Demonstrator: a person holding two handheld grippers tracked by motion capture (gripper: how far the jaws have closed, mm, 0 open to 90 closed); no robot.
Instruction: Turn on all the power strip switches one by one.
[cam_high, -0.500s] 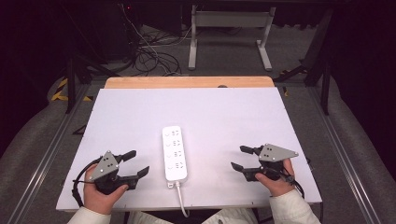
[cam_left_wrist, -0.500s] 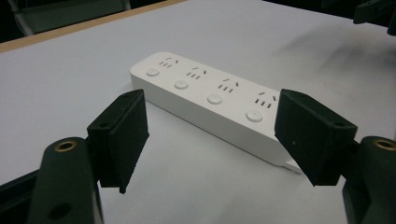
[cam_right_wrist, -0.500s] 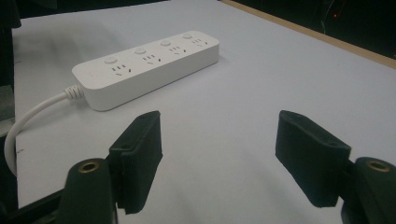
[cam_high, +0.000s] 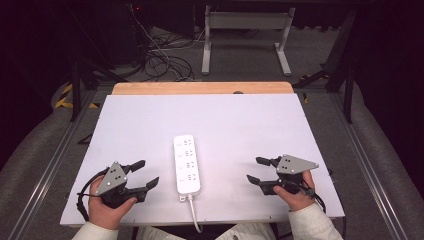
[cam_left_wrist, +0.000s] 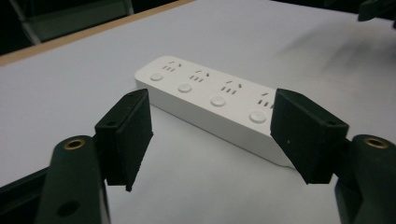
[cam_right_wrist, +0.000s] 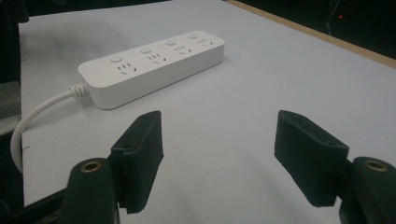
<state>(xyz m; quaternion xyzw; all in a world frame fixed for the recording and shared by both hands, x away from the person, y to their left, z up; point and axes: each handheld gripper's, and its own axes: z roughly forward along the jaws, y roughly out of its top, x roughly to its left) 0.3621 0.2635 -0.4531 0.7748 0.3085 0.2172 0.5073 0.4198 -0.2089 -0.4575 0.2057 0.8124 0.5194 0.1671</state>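
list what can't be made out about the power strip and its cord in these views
- Where the cord ends: the high view's bottom edge cuts it off.
- Cord end of the power strip: hidden behind a jaw in the left gripper view.
- Switch positions: buttons too small in the high view.

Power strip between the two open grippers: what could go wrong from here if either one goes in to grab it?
1. The power strip lies flat on the white table; a gripper closing from the side may push the strip instead of gripping it.
2. Its cord hangs over the near edge, so a lift could drag or snag.
3. The left gripper and right gripper face each other and could collide at the strip.
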